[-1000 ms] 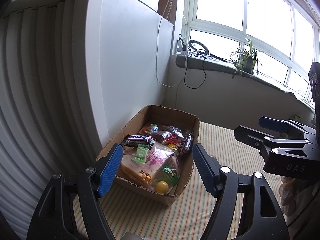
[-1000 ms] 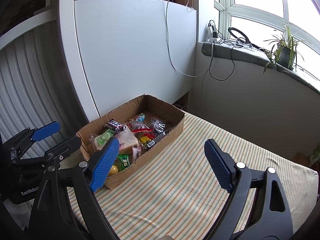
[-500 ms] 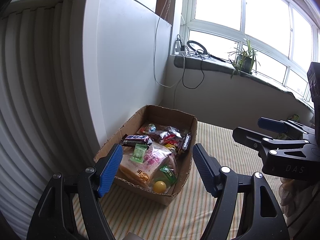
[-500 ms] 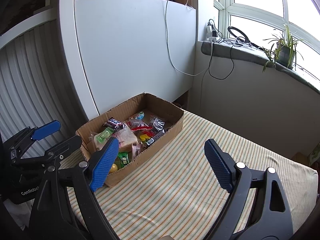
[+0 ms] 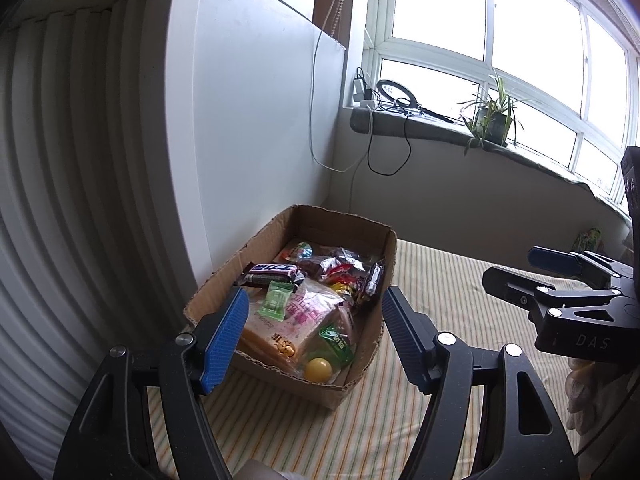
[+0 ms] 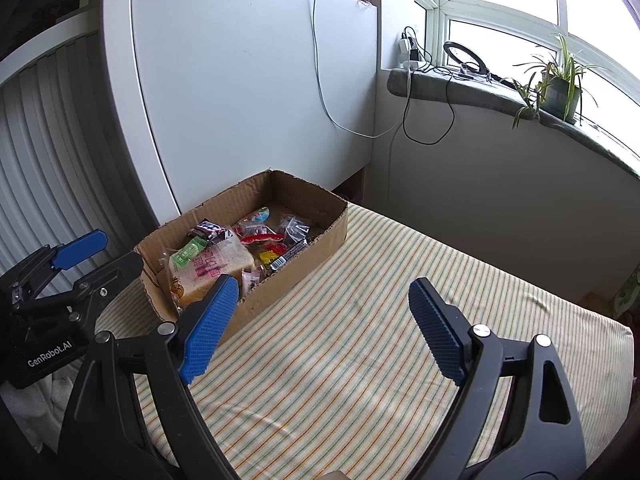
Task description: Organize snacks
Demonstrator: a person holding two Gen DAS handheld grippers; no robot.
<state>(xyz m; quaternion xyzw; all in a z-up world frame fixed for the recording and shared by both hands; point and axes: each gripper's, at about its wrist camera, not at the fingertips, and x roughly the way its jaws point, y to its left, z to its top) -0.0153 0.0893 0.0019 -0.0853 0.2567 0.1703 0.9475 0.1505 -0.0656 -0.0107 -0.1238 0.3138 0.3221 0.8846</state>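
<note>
An open cardboard box (image 5: 320,392) stands on the striped cloth (image 5: 460,292), against the white panel. Inside it lie a bagged bread slice (image 5: 288,324), a dark chocolate bar (image 5: 270,274), a green candy (image 5: 276,300), a yellow ball (image 5: 319,369) and several other wrappers. My left gripper (image 5: 315,300) hovers just short of the box; its jaws are closing a little, with nothing between them. My right gripper (image 6: 323,284) hangs open and empty over the cloth, to the right of the box (image 6: 296,276). The bread (image 6: 212,268) shows there too.
A white panel (image 6: 248,100) and a ribbed wall (image 5: 60,200) stand behind and left of the box. The sill (image 6: 480,92) carries a potted plant (image 6: 560,88), a ring light and chargers with hanging cables. The cloth (image 6: 360,340) stretches right of the box.
The left gripper's pads have drawn slightly closer together. In the right wrist view the box has drifted a little up and left. No snack has moved.
</note>
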